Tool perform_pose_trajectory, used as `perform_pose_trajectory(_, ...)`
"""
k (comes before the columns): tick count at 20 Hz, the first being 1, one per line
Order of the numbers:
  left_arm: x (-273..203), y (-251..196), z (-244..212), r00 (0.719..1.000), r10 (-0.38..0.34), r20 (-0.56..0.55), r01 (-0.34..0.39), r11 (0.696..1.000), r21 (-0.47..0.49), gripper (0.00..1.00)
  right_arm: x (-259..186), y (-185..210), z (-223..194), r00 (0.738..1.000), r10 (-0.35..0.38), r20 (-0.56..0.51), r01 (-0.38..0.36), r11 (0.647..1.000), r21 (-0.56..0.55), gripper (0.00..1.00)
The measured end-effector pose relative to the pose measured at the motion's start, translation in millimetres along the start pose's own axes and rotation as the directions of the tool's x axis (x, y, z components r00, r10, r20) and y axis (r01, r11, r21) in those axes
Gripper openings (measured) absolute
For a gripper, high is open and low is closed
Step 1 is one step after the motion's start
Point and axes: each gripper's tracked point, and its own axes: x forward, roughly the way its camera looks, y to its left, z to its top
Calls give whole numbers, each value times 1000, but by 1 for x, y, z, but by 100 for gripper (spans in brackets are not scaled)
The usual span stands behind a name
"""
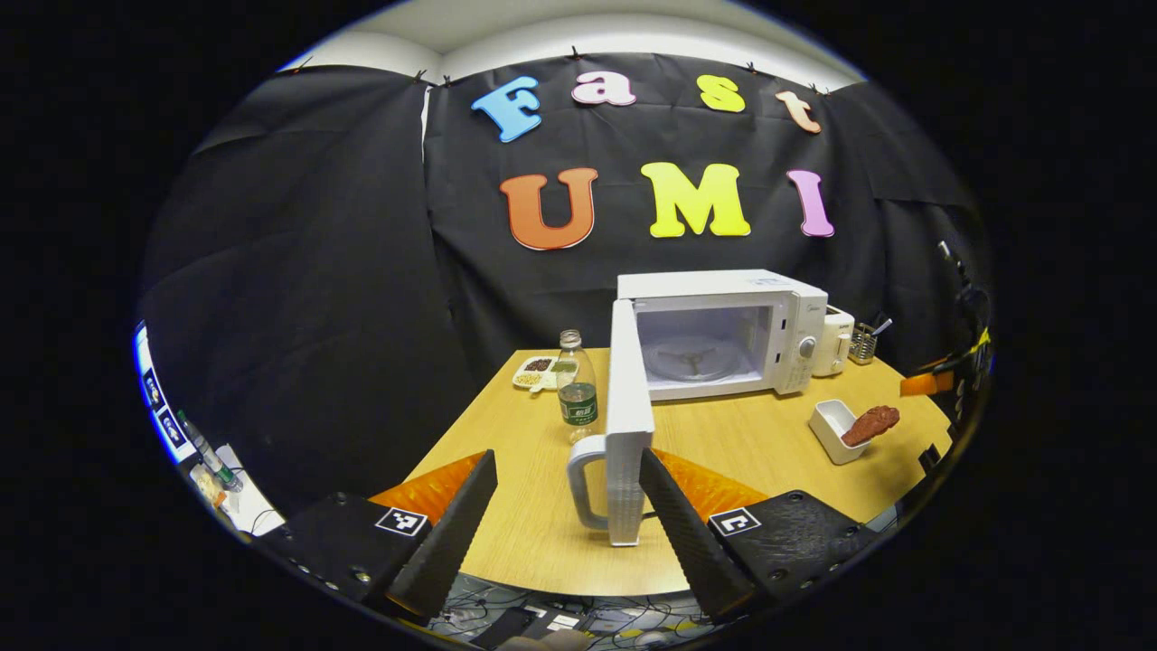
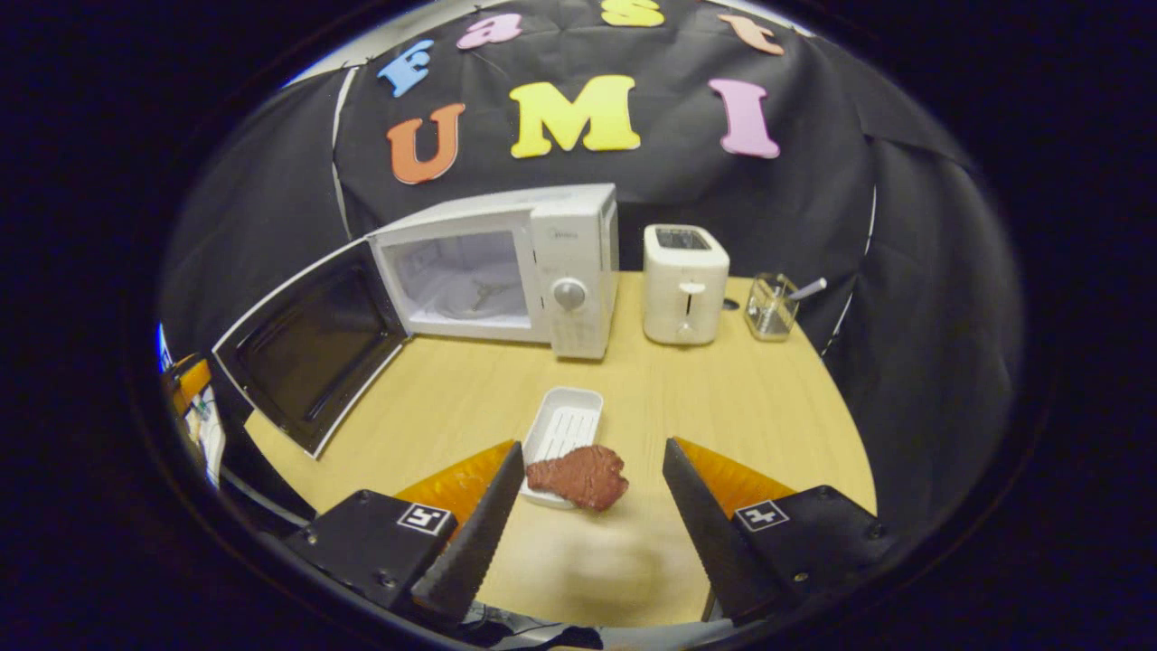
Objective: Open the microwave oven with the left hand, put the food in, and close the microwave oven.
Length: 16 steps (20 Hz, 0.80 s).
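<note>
Microwave sits at back of table, door swung wide open. Door handle sits between fingers of my left gripper; jaws spread wide, holding nothing. Meat lies on front edge of white tray. My right gripper hangs just above meat, jaws wide apart, empty. Toaster stands beside microwave.

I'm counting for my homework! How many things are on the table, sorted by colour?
White: 4: boxy white microwave oven, white toaster, white rectangular dish, small white snack tray
Clear: 2: clear plastic bottle, clear utensil holder
Brown: 1: reddish-brown meat piece
Total: 7
</note>
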Motion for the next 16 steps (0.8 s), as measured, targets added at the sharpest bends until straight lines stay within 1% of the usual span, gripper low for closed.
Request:
perform_pose_trajectory(1, -3, -12, 6, 1000, 0, 5, 0, 1000, -2, 97, 11, 0, -11, 997, 57, -50, -54, 997, 49, 97)
perform_pose_trajectory(2, -4, -26, 13, 1000, -1, 10, 1, 1000, -1, 97, 19, 1, -19, 990, 107, -87, -97, 989, 113, 83)
perform_pose_trajectory(3, -4, -39, 19, 1000, -1, 16, 1, 1000, 2, 97, 28, 1, -20, 983, 151, -104, -131, 975, 177, 91)
perform_pose_trajectory(4, -3, -50, 24, 1000, -3, 17, 2, 1000, 6, 97, 35, 3, -21, 974, 193, -115, -164, 960, 227, 90)
perform_pose_trajectory(5, -1, -59, 25, 1000, 4, 13, -4, 1000, 5, 97, 39, 4, -21, 964, 232, -132, -190, 943, 271, 65)
perform_pose_trajectory(6, 0, -67, 28, 1000, 6, 11, -6, 1000, 1, 97, 42, 7, -20, 950, 278, -138, -223, 921, 320, 70)
perform_pose_trajectory(7, 0, -74, 32, 1000, 12, 10, -12, 1000, -2, 97, 46, 8, -22, 938, 309, -156, -241, 906, 349, 61)
perform_pose_trajectory(8, 1, -80, 35, 1000, 18, 10, -18, 1000, -1, 97, 49, 5, -23, 932, 323, -166, -247, 899, 361, 54)
perform_pose_trajectory(9, 2, -82, 37, 1000, 30, 8, -30, 1000, 0, 97, 50, 0, -24, 927, 333, -171, -250, 891, 379, 40)
perform_pose_trajectory(10, 3, -86, 40, 999, 34, 8, -34, 999, -2, 97, 47, 1, -21, 915, 363, -174, -266, 869, 418, 17)
perform_pose_trajectory(11, 4, -89, 42, 999, 41, 13, -41, 999, -4, 97, 46, 4, -18, 905, 388, -176, -274, 845, 459, 13)
perform_pose_trajectory(12, 4, -92, 44, 999, 45, 16, -45, 999, -3, 97, 45, 6, -18, 895, 408, -178, -288, 835, 468, 19)
perform_pose_trajectory(13, 5, -92, 44, 999, 50, 17, -50, 999, -2, 97, 42, 6, -19, 895, 410, -177, -294, 840, 457, 16)
perform_pose_trajectory(14, 6, -93, 45, 999, 50, 19, -50, 999, -3, 97, 40, 4, -15, 899, 402, -173, -295, 849, 438, 15)
perform_pose_trajectory(16, 8, -94, 45, 999, 37, 22, -37, 999, -1, 97, 26, 7, 4, 909, 396, -133, -314, 857, 408, 14)
